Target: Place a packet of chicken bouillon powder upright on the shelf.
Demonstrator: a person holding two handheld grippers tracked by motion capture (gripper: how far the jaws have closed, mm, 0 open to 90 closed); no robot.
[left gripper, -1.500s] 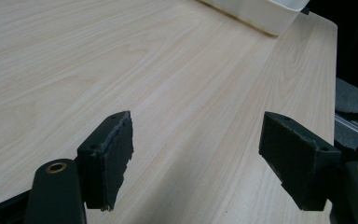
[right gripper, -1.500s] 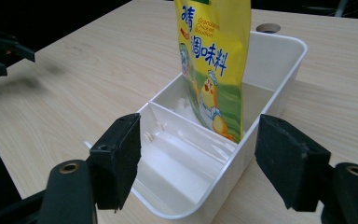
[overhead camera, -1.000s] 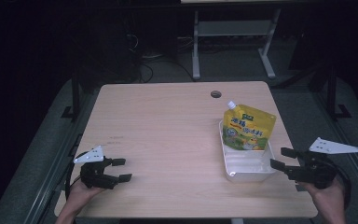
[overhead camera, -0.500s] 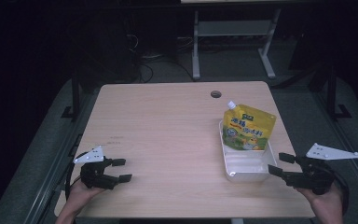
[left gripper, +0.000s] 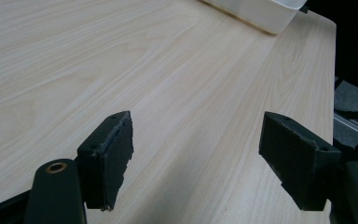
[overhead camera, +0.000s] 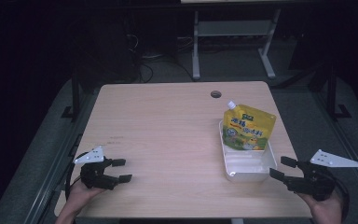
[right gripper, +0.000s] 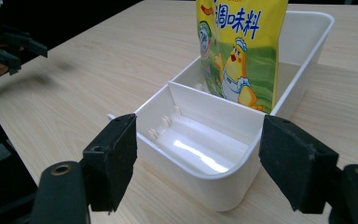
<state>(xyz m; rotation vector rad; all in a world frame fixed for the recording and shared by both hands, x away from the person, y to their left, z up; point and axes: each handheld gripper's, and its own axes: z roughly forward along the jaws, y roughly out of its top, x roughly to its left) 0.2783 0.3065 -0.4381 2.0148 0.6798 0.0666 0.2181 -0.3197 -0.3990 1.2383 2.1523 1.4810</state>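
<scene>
Right gripper (overhead camera: 279, 169) nearer, tray (overhead camera: 245, 173) ahead

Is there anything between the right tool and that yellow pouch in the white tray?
Yes. The right tool faces the white tray at its near end. The near wall, an empty near compartment and a divider lie before the yellow pouch, which stands in the far compartment. Over the walls, nothing visible blocks it.
</scene>
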